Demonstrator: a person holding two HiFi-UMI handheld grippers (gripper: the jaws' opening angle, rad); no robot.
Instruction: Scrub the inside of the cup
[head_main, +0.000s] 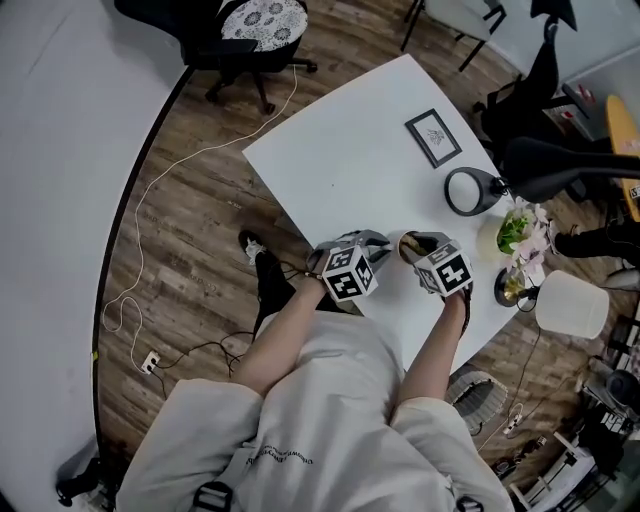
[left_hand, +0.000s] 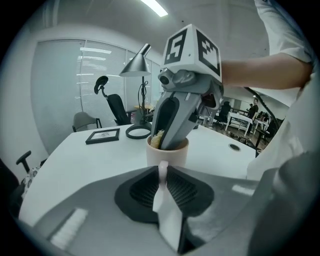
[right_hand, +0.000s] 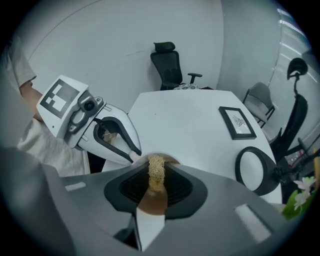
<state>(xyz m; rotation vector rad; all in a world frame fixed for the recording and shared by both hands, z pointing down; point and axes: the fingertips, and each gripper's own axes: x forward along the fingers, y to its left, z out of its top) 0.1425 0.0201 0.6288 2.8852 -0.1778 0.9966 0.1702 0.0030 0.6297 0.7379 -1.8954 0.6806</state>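
Note:
A cream cup (left_hand: 167, 153) stands near the front edge of the white table (head_main: 360, 150). My left gripper (left_hand: 162, 169) is shut on the cup's handle, which shows pale between its jaws. My right gripper (right_hand: 156, 167) is shut on a yellow scrubbing sponge (right_hand: 157, 172) and reaches down into the cup (right_hand: 161, 158), whose brown inside shows below the sponge. In the left gripper view the right gripper's jaws stand inside the cup with the sponge (left_hand: 157, 140) at the rim. In the head view both grippers, left (head_main: 374, 246) and right (head_main: 420, 252), meet over the cup (head_main: 412, 243).
On the table lie a black-framed picture (head_main: 433, 137) and a round black lamp head (head_main: 468, 190). A potted plant (head_main: 520, 238) and a white lamp shade (head_main: 570, 303) stand at the right edge. An office chair (head_main: 250, 30) and a floor cable (head_main: 150, 190) lie beyond.

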